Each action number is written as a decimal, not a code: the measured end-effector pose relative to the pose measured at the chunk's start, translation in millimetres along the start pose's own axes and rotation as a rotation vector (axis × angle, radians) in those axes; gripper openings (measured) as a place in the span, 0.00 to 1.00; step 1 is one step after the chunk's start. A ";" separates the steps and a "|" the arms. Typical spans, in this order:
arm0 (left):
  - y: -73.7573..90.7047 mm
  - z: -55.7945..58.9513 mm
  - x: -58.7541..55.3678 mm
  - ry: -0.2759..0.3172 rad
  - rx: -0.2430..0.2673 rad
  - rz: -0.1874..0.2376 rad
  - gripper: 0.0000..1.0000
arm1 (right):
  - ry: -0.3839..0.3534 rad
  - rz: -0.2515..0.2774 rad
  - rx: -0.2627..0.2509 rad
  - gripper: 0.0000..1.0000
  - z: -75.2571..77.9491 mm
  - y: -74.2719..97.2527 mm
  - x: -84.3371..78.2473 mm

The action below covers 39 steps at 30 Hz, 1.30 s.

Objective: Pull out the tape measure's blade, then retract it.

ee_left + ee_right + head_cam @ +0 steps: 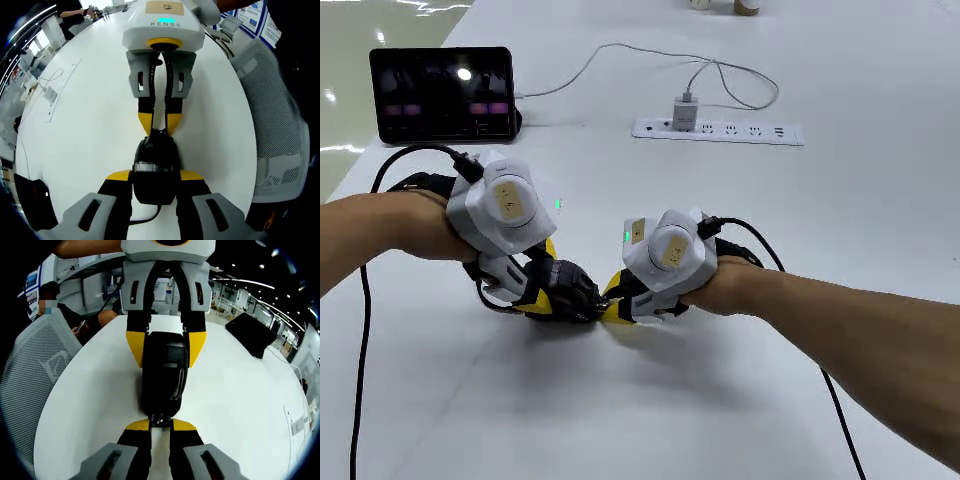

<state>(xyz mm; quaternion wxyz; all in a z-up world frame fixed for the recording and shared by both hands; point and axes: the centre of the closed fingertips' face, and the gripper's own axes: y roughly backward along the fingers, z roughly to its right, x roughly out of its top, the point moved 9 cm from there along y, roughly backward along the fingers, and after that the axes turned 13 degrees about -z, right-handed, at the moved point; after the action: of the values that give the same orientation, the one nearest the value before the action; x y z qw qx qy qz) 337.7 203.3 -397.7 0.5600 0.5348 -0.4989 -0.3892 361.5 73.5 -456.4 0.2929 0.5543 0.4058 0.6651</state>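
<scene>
Two grippers meet head-on: the left gripper [156,176] clamps the black tape measure [154,155] by its case; the right gripper [160,426], nearly closed, pinches the blade tip [160,419].

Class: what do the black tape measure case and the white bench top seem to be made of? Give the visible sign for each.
Black tape measure case: probably moulded plastic, perhaps rubber-coated; rounded body with soft glossy highlights. White bench top: a hard, smooth, semi-gloss surface, likely laminate; even sheen, no grain or weave.
</scene>
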 end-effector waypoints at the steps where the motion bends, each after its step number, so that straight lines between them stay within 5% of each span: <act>1: 0.0 0.0 -0.1 0.002 0.000 0.001 0.27 | 0.001 0.000 -0.001 0.09 0.0 0.0 -0.1; 39: 0.8 -1.6 -0.9 0.021 -0.013 0.006 0.27 | -0.019 -0.022 0.003 0.09 -0.4 21.0 -30.7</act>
<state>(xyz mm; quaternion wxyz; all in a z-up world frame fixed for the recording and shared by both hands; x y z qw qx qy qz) 338.9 204.6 -397.0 0.5699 0.5337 -0.4921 -0.3850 368.9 37.2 -453.6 0.3033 0.5566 0.4099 0.6558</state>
